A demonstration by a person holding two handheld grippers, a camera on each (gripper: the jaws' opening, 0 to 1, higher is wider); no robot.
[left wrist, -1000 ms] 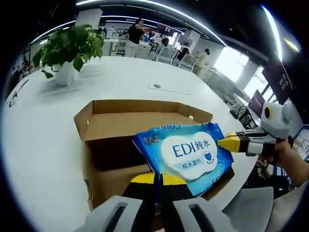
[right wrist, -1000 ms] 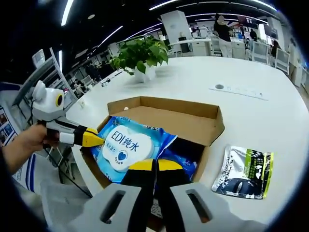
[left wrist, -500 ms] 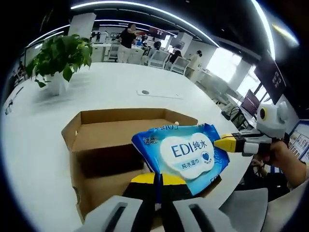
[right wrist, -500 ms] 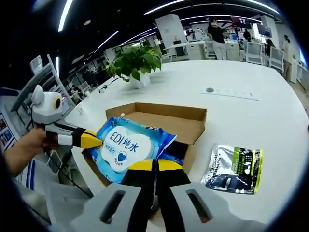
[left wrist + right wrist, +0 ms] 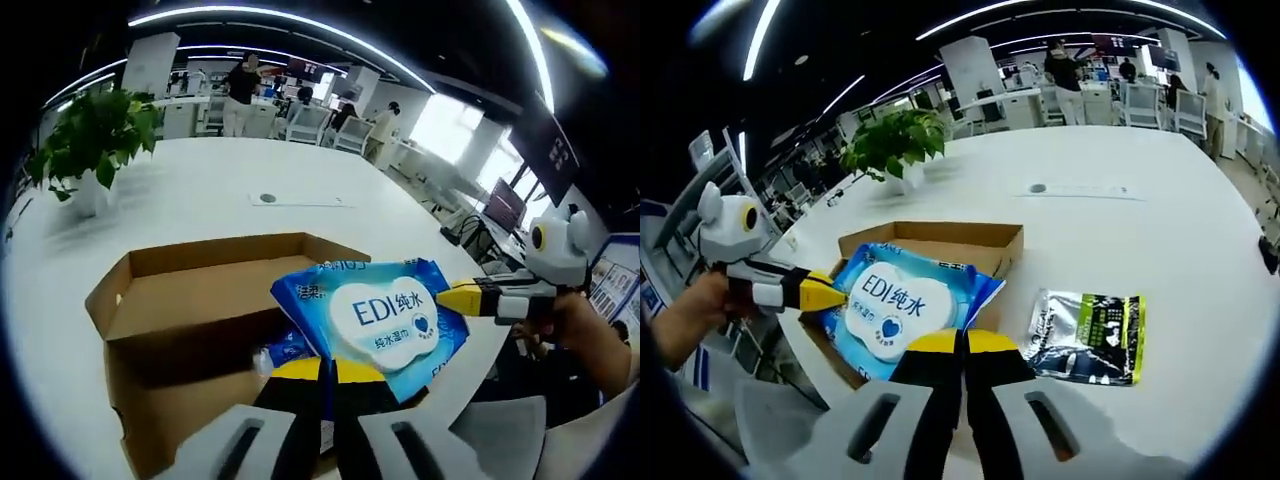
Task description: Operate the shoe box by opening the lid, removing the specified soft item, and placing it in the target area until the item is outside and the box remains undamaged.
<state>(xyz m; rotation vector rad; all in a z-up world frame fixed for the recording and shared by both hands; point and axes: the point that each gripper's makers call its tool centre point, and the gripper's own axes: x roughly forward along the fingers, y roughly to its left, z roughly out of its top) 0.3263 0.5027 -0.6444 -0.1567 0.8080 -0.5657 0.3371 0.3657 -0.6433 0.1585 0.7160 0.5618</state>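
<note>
A blue wet-wipes pack (image 5: 375,320) with a white "EDI" label hangs above the front right corner of the open brown shoe box (image 5: 180,300). My left gripper (image 5: 328,365) is shut on the pack's near edge. My right gripper (image 5: 470,298) comes in from the right, shut on the pack's right edge. In the right gripper view the pack (image 5: 902,308) is held by my right gripper (image 5: 962,345) at its lower corner, while the left gripper (image 5: 825,292) pinches its left side. The box (image 5: 940,240) lies behind it. Another blue item (image 5: 285,352) lies inside the box.
A silver, green and black pouch (image 5: 1087,325) lies on the white table (image 5: 1120,200) to the right of the box. A potted plant (image 5: 890,145) stands at the far left side. Desks, chairs and people fill the room behind. A hand (image 5: 590,335) holds the right gripper.
Both grippers have carried the wipes pack to the right, off the middle of the box and toward the pouch. Both grips stay the same. The box has not moved.
</note>
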